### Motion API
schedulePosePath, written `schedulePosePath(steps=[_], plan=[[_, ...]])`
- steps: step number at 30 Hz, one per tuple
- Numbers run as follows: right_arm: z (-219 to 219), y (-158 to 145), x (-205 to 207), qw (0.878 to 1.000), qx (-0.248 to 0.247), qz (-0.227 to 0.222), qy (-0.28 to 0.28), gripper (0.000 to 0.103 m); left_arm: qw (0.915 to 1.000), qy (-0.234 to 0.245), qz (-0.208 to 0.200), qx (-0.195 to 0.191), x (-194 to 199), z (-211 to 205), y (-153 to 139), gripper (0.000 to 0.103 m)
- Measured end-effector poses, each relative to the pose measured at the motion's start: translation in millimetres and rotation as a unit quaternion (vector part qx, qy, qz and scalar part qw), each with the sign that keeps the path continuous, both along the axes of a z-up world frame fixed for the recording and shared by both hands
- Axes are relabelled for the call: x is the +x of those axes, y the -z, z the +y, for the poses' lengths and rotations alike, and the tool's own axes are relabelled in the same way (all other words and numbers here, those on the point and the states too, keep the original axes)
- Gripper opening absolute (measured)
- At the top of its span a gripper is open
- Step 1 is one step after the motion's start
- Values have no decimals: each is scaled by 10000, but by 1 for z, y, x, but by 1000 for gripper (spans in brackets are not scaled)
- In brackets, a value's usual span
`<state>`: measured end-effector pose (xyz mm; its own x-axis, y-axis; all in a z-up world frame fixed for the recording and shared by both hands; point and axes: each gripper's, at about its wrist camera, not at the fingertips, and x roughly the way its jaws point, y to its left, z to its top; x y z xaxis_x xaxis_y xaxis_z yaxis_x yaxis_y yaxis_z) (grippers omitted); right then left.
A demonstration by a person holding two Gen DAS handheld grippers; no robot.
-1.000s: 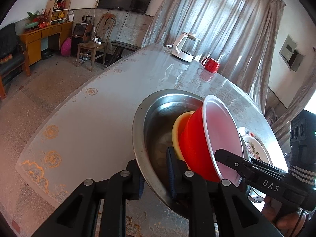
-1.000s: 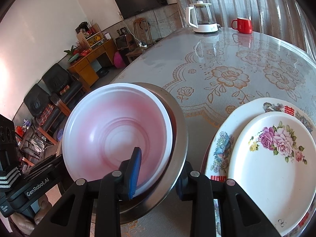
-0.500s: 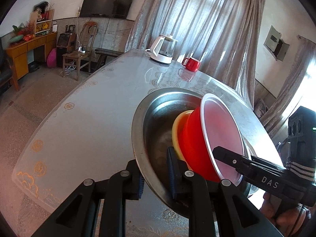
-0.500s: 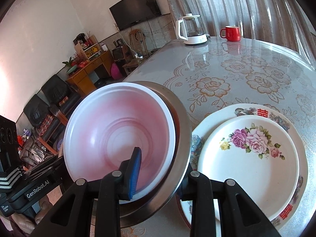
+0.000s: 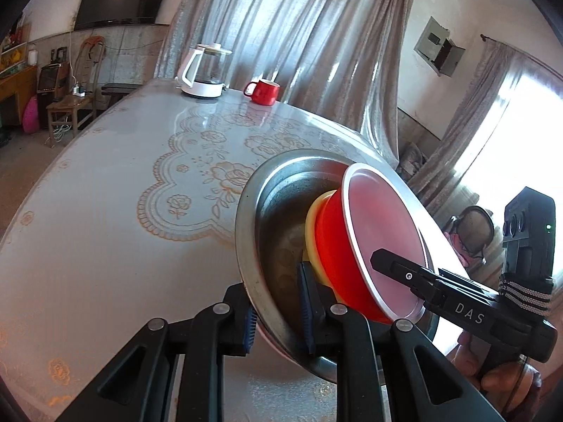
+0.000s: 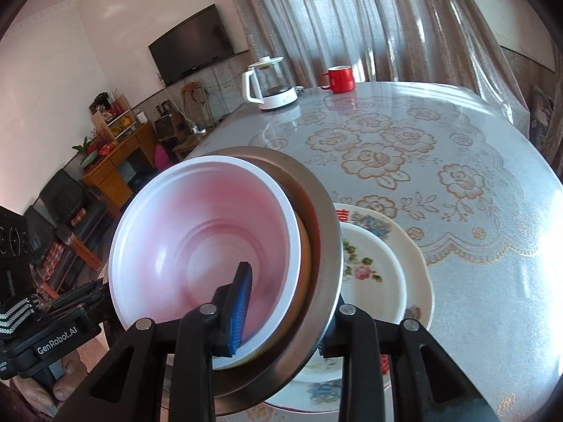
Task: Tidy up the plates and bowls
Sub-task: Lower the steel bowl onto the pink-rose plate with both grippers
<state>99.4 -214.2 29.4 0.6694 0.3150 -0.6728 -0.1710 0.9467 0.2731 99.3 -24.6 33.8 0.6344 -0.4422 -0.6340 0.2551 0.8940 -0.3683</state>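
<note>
Left wrist: red bowl (image 5: 337, 246) inside steel basin (image 5: 278, 211).

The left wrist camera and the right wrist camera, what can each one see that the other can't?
Only the left wrist view shows the red outside of the plastic bowl and the yellow bowl nested under it.

Only the right wrist view shows the two stacked flowered plates on the table, beside the metal basin, and the wooden cabinet by the wall.

Both show the basin, gripped at its rim by the left gripper and the right gripper, plus the kettle, the red mug and the TV.
</note>
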Motion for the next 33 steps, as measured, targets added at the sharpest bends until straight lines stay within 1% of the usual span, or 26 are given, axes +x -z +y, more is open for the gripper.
schedulePosePath(steps=[4, 9, 16, 19, 24, 25, 28, 33], plan=[[-22, 1, -1, 9995, 27, 83, 315, 30, 9996, 200, 181, -42, 7, -18, 6, 20], [-39, 7, -1, 9985, 17, 166, 520, 31, 9986, 367, 373, -35, 13, -31, 13, 21], [-50, 24, 7, 9967, 98, 437, 678, 31, 9972, 364, 648, -41, 21, -37, 29, 22], [-51, 30, 10, 9964, 94, 479, 695, 32, 9972, 343, 662, -51, 25, -36, 32, 23], [-49, 32, 14, 9963, 44, 515, 694, 33, 9972, 279, 693, -67, 26, -33, 35, 25], [-49, 34, 15, 9962, 56, 528, 694, 34, 9971, 260, 709, -63, 27, -32, 35, 23], [-48, 38, 18, 9963, 81, 520, 681, 34, 9972, 214, 708, 70, 28, -33, 38, 23], [-44, 42, 19, 9967, 16, 500, 640, 34, 9972, 186, 723, 12, 25, -28, 41, 23]])
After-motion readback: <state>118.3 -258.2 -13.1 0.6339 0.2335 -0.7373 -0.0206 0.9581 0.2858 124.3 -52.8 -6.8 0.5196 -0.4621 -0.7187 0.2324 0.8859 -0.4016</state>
